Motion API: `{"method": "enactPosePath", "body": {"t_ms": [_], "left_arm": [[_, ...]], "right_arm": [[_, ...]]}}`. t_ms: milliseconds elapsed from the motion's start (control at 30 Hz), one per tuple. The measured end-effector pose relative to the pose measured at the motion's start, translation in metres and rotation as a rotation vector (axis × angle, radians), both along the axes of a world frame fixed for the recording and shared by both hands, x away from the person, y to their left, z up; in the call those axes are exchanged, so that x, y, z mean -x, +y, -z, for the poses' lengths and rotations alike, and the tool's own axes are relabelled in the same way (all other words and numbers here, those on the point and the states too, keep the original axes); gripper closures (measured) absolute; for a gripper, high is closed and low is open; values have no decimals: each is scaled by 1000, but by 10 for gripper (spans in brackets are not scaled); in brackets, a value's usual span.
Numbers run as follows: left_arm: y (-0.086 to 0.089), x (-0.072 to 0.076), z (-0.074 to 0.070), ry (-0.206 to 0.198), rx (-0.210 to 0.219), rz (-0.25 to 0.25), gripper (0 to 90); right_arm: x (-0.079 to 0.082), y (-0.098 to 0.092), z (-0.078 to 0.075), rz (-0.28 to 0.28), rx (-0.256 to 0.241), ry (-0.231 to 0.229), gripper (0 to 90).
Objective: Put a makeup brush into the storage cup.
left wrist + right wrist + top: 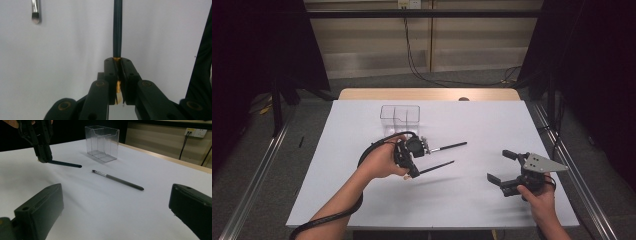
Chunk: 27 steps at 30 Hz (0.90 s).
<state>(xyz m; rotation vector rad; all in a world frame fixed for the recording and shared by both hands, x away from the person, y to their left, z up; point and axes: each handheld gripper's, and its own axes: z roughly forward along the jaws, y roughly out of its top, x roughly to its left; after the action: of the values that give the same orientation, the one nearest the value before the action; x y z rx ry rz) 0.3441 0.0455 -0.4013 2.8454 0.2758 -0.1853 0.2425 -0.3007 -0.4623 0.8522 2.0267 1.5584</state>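
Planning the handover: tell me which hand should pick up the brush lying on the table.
Right. The right tool is open and empty, and the brush lies ahead of it. The left tool is shut on the dark pencil.

Looks like a lab / recording rig, not a home. Desk (432, 200) has a plain white top on a wood base, standing on grey carpet (242, 165). Black curtains (592, 60) hang on both sides, with dark metal frame bars (422, 14) across the top. Aluminium rails (257, 175) run along the floor left and right. Cables (412, 60) drop down the beige back wall from a socket (196, 132). Bare surfaces, no household clutter.
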Motion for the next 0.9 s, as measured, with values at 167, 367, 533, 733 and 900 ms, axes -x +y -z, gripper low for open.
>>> {"method": "enactPosePath", "body": {"t_ms": [167,367,533,733,900], "left_arm": [[-8,1,-3,-1,7,20,845],[-15,1,-6,-7,4,40,845],[-17,1,-7,-5,10,45,845],[-19,1,-6,-5,3,48,845],[-19,0,-5,-2,-2,50,845]], "right_arm": [[-2,4,0,-24,-16,21,0],[-7,7,-4,-47,-4,36,0],[-12,11,-6,-58,13,66,0],[-17,19,-13,-92,36,55,0],[-22,26,-16,-132,68,83,0]]}}
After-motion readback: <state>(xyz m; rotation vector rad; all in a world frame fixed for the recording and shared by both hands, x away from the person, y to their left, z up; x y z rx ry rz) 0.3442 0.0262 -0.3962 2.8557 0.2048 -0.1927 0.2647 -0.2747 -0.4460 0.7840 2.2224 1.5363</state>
